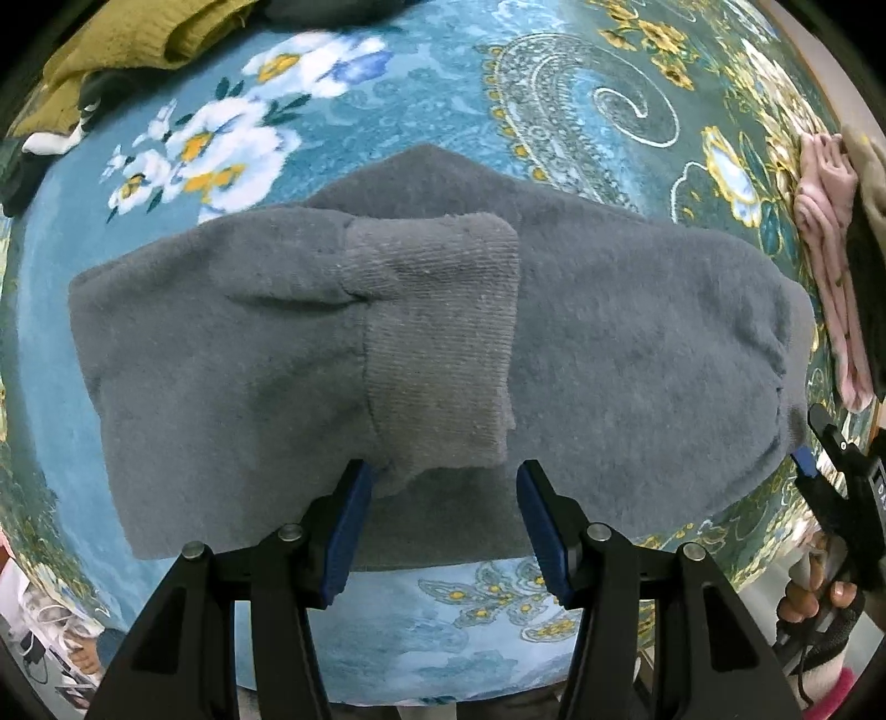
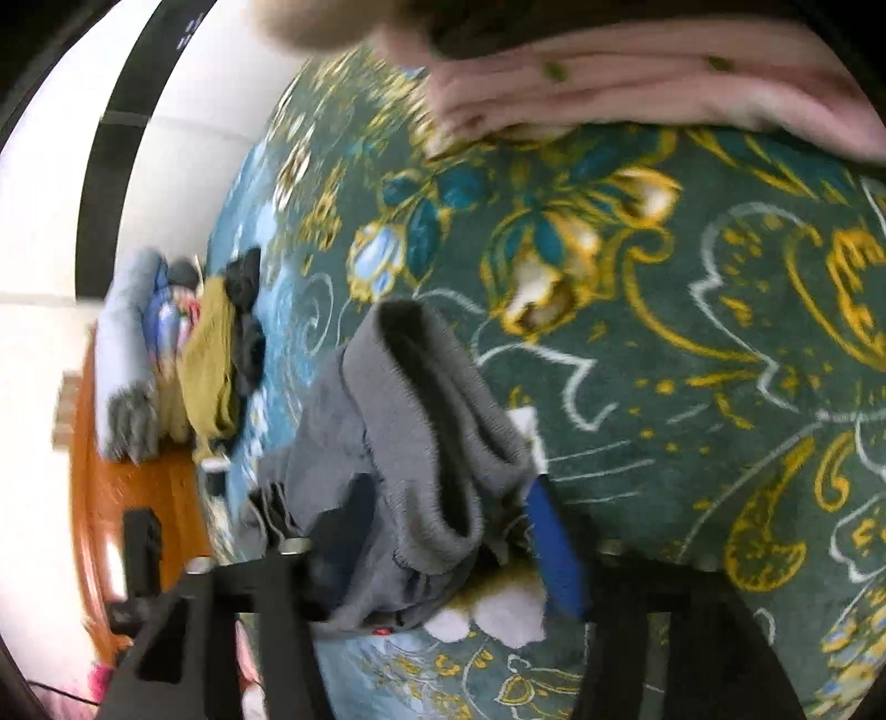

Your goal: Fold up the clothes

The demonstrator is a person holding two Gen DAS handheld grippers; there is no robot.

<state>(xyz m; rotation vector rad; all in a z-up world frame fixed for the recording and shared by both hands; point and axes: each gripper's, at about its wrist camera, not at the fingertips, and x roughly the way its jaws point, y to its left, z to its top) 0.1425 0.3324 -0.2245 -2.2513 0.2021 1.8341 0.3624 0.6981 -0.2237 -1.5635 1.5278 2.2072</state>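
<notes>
A grey sweatshirt [image 1: 609, 343] lies folded flat on the floral blanket [image 1: 432, 111]. Its ribbed cuff [image 1: 437, 343] is laid across the middle. My left gripper [image 1: 443, 476] points almost straight down over the near edge, open, with the cuff's lower end just between the blue fingertips [image 1: 354, 498]. My right gripper [image 1: 825, 471] is at the sweatshirt's right end, held by a hand [image 1: 814, 598]. In the blurred right wrist view the right gripper [image 2: 437, 498] is open. The grey ribbed hem [image 2: 432, 421] lies loose between its jaws and covers the left one; the blue right pad [image 2: 554, 548] stands clear of the cloth.
A mustard garment [image 1: 111, 50] and dark clothes [image 1: 94, 88] lie at the blanket's far left. A pink garment [image 1: 825, 238] lies at the right edge, also the pink garment [image 2: 637, 83] ahead of the right gripper. A clothes pile [image 2: 216, 354] borders the wooden floor [image 2: 127, 487].
</notes>
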